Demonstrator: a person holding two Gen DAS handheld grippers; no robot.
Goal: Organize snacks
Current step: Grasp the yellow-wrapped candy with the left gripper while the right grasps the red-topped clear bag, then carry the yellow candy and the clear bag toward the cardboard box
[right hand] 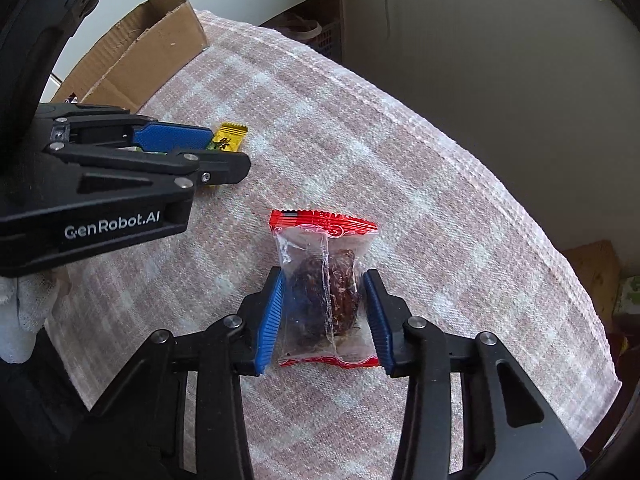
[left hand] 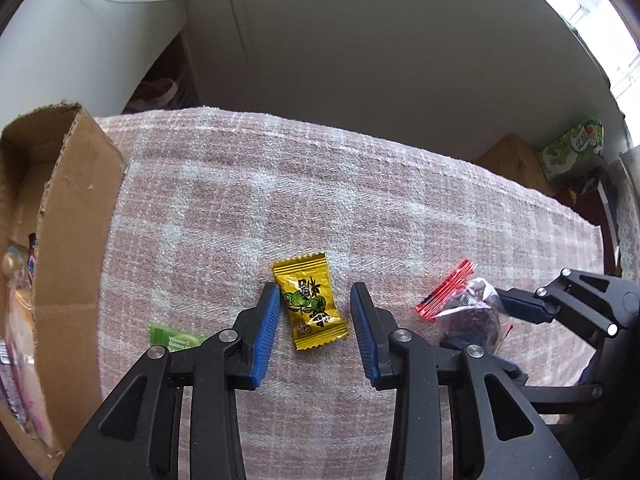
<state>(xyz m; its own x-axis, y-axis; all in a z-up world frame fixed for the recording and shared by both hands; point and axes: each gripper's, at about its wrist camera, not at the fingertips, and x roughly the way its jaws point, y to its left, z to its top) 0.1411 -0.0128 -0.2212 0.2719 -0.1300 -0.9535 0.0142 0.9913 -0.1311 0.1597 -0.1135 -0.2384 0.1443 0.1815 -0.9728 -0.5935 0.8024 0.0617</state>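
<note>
Overhead, both cameras look down on a table covered with a pink-and-white checked cloth [left hand: 360,184], pale walls rising behind it and a bright window at the far right of the left wrist view. At the left edge stands an open cardboard box [left hand: 76,216], its torn flap upright; packaged snacks lie inside, too cut off to identify. Just right of the box, a green sachet [left hand: 172,336] lies flat, partly hidden behind the left gripper [left hand: 316,332]. That gripper points down with its blue pads parted on either side of a yellow candy wrapper [left hand: 310,306]; the left pad is right at the wrapper's edge, the right pad stands clear. Farther right lies a clear packet with red ends [right hand: 326,288] holding a dark dried fruit. The right gripper [right hand: 326,316] brackets it, both pads at the packet's sides, though whether they press on it cannot be told. Bare cloth stretches beyond the snacks to the table's far edge, where a green carton [left hand: 572,148] sits on a brown box past it.
</note>
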